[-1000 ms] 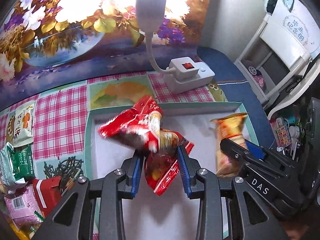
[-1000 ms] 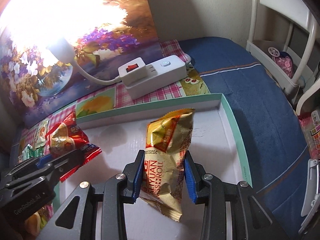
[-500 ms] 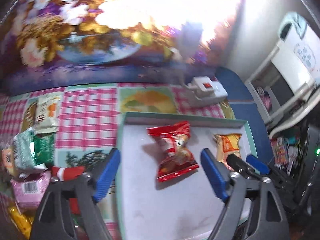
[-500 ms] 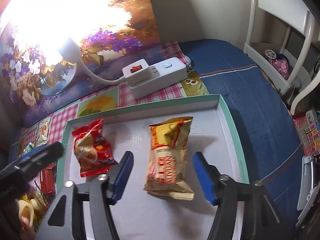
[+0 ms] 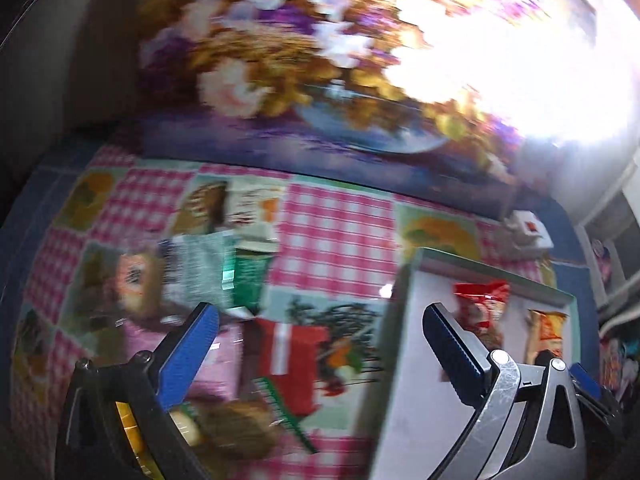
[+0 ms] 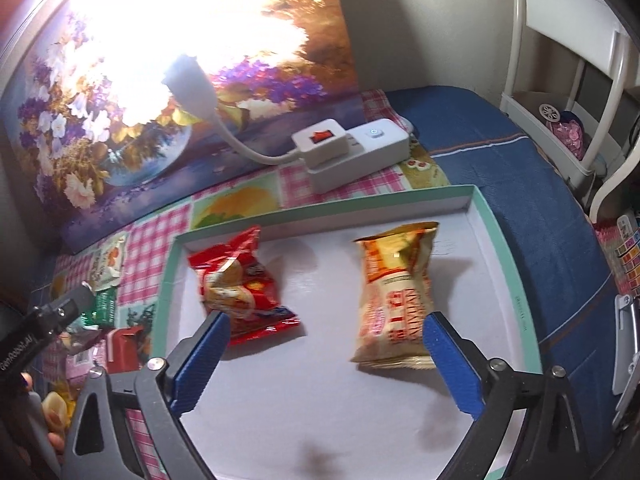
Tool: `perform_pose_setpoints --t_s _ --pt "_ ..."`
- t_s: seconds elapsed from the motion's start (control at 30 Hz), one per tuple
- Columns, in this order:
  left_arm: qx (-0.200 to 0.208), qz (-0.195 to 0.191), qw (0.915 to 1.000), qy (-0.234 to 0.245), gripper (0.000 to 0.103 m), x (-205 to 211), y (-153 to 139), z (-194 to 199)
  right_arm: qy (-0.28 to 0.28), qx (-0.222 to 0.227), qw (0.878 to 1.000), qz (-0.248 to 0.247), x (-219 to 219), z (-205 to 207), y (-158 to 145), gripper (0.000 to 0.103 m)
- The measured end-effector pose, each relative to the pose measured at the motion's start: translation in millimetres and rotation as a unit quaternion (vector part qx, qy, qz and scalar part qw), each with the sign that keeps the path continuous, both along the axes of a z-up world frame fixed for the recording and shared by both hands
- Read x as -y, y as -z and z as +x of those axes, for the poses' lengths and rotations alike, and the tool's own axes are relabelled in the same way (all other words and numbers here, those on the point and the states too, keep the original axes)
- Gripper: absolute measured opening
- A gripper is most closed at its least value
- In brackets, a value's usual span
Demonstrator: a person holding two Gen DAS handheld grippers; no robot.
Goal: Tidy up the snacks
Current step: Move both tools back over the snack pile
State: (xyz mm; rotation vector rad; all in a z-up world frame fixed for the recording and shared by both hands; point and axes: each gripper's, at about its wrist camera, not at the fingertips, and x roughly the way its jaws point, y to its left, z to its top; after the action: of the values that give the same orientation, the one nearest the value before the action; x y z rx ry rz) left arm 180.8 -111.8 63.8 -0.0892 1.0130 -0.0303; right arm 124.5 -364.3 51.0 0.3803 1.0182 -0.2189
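Yellow packet lies beside opening right gripper.

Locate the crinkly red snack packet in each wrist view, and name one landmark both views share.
Left wrist: red snack packet at right, in the tray's far corner.
Right wrist: red snack packet left of centre, lying in the tray.
Shared landmark: white tray with green rim.

You see checked pink tablecloth with fruit panels over desk. Flower painting stands along desk's back edge, leaning on wall, half washed out by glare. White power strip with red switch lies near back edge, just in front of painting; lit bendy lamp rises from it. Blue cloth covers desk's right side. White shelf unit stands beyond right edge.
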Motion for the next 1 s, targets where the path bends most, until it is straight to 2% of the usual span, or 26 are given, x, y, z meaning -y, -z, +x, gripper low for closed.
perform_pose_setpoints --t_s 0.2,0.5,0.73,1.0 --pt "-0.008 0.038 0.9969 -0.069 0.102 -49.7 -6.0 -14.1 0.014 0.012 1.0 0.021 -31.1 -1.4 -11.3 0.101" --pt "-0.028 0.074 0.9877 -0.135 0.102 -122.5 -8.1 -41.0 0.018 -0.011 0.999 0.036 -91.9 -4.8 -6.8 0.101" --pt "-0.049 0.063 0.9834 -0.163 0.102 -162.1 -5.3 -58.8 -0.014 -0.016 0.999 0.045 -134.3 -14.7 -2.0 0.101" --pt "-0.075 0.023 0.9775 -0.196 0.102 -193.7 7.2 -75.4 -0.059 -0.018 0.997 0.043 -166.5 -22.0 2.5 0.1"
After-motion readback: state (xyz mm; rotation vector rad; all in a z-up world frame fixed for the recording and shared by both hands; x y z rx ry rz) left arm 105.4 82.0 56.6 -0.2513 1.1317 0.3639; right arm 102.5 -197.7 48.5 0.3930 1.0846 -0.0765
